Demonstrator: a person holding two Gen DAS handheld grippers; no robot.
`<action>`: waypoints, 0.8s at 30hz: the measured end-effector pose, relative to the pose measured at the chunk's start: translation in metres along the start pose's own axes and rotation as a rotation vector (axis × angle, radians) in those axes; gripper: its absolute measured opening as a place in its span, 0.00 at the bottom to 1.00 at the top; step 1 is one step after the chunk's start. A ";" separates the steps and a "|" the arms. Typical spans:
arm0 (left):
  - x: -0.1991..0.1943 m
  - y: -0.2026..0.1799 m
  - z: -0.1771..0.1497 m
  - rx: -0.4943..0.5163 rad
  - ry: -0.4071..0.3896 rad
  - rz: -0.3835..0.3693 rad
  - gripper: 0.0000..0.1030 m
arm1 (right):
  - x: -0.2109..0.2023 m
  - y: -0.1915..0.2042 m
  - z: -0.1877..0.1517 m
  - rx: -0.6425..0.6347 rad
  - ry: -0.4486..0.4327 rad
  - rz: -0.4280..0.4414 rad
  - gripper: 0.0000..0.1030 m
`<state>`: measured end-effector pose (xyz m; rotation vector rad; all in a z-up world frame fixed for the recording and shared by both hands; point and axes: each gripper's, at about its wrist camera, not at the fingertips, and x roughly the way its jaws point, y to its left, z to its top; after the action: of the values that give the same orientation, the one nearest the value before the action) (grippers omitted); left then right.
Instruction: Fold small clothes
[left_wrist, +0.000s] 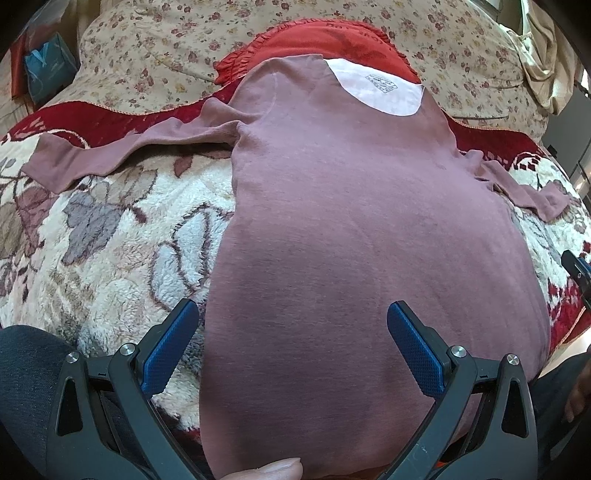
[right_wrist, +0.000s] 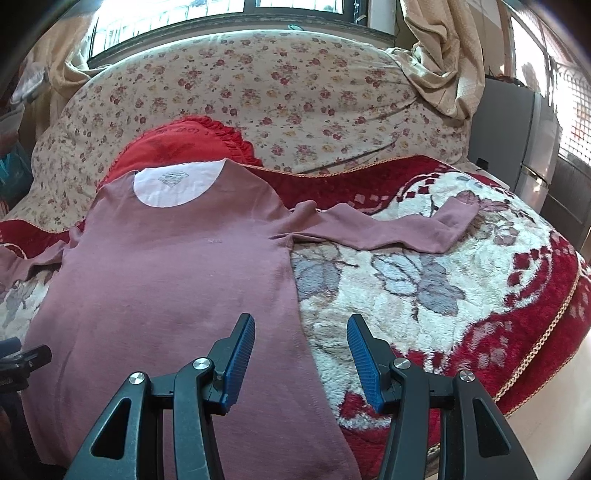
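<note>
Each hand-held gripper is built of matte black plastic: two broad arms with triangular cut-outs, joined to narrower finger links by round silver screw heads. The left gripper (left_wrist: 293, 356) carries long blue fingers (left_wrist: 417, 347) with a fine diamond-mesh texture on the inner faces, and the right gripper (right_wrist: 301, 360) has matching blue fingers (right_wrist: 364, 363) with a ribbed grip pattern. A fingertip (left_wrist: 275, 468) shows at the bottom edge of the left wrist view, beside dark textured fabric (left_wrist: 26, 369) worn by the person

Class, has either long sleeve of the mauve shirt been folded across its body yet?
No: the mauve long-sleeved shirt lies flat, both sleeves spread outward.
</note>
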<state>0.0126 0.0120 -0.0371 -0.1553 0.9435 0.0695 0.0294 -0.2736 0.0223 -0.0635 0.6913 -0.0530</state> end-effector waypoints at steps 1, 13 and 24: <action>0.000 0.000 0.000 -0.001 0.000 0.001 0.99 | 0.000 0.001 0.000 -0.001 0.000 0.001 0.48; 0.001 0.001 0.001 -0.004 0.002 0.003 0.99 | -0.001 -0.002 0.000 0.012 -0.001 -0.002 0.48; 0.004 0.003 0.000 -0.003 0.007 0.007 0.99 | -0.001 -0.003 -0.001 0.014 -0.007 0.006 0.48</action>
<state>0.0150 0.0153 -0.0407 -0.1550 0.9507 0.0768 0.0275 -0.2768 0.0222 -0.0478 0.6844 -0.0516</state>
